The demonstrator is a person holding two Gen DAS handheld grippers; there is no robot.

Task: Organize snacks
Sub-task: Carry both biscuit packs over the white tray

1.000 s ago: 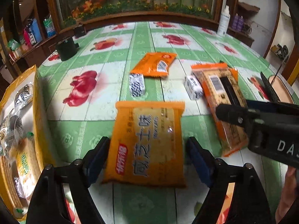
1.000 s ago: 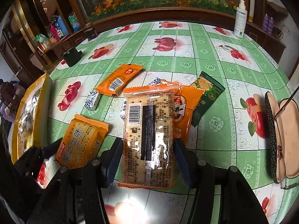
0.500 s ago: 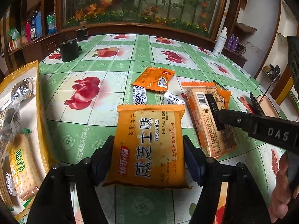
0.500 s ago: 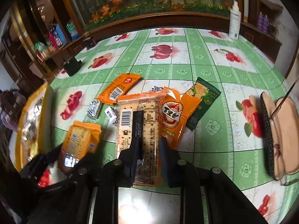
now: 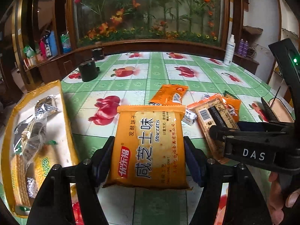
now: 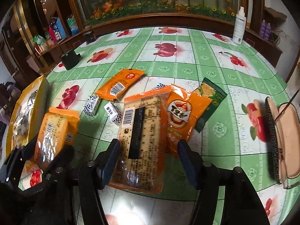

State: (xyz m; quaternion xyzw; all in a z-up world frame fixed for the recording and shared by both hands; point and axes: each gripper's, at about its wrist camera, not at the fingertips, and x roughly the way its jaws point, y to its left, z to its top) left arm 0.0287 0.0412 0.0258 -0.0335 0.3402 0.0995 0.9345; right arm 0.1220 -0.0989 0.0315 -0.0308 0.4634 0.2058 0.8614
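My left gripper (image 5: 148,159) is shut on an orange biscuit pack (image 5: 148,146) and holds it lifted above the table; the pack also shows in the right wrist view (image 6: 54,133). My right gripper (image 6: 150,159) is open, with its jaws on either side of a long clear-and-orange cracker pack (image 6: 142,140) that lies on the table. That pack also shows in the left wrist view (image 5: 215,123). A yellow snack tray (image 5: 65,123) with several wrapped snacks sits at the left.
On the green fruit-print tablecloth (image 6: 187,61) lie an orange sachet (image 6: 120,84), an orange snack bag (image 6: 180,116), a green packet (image 6: 210,101) and two small wrapped candies (image 6: 91,105). A glasses case (image 6: 281,140) is at the right. A black pot (image 6: 69,60) and a white spray bottle (image 6: 239,26) stand far back.
My left gripper closed on the orange biscuit pack and raised it off the table. My right gripper narrowed over the cracker pack half a second ago and stands open around it now.
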